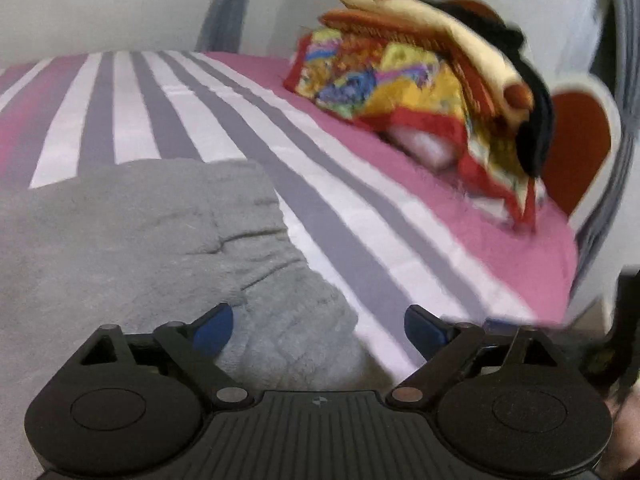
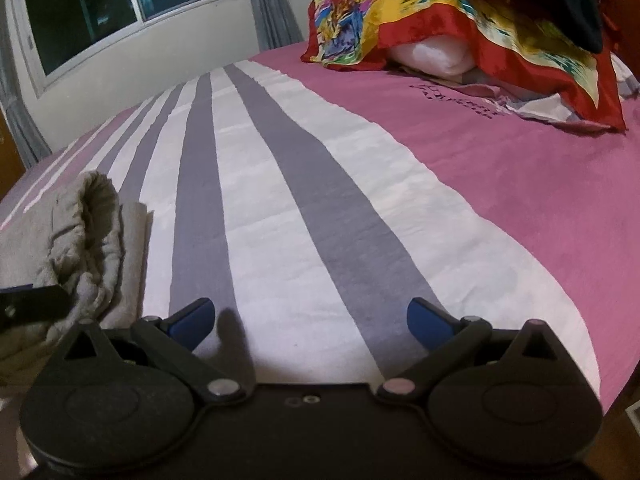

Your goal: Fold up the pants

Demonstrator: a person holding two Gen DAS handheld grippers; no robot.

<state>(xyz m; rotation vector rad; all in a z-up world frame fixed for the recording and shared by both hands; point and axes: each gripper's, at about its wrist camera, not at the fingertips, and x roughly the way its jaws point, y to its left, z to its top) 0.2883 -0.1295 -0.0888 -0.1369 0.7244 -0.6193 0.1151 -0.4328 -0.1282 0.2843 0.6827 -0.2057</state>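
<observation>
Both grippers spread, empty: left gripper (image 1: 318, 330) over folded grey pants (image 1: 132, 240), right gripper (image 2: 310, 322) above striped bedspread (image 2: 280, 220).

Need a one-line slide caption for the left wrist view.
Open left tool above folded grey pants on a striped bedspread.

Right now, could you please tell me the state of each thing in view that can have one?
Grey fleece pants: folded, lying on the bed.
Striped pink bedspread: spread flat.
Left gripper: open, empty.
Right gripper: open, empty.
Colourful patterned cloth: draped over a pile.
</observation>
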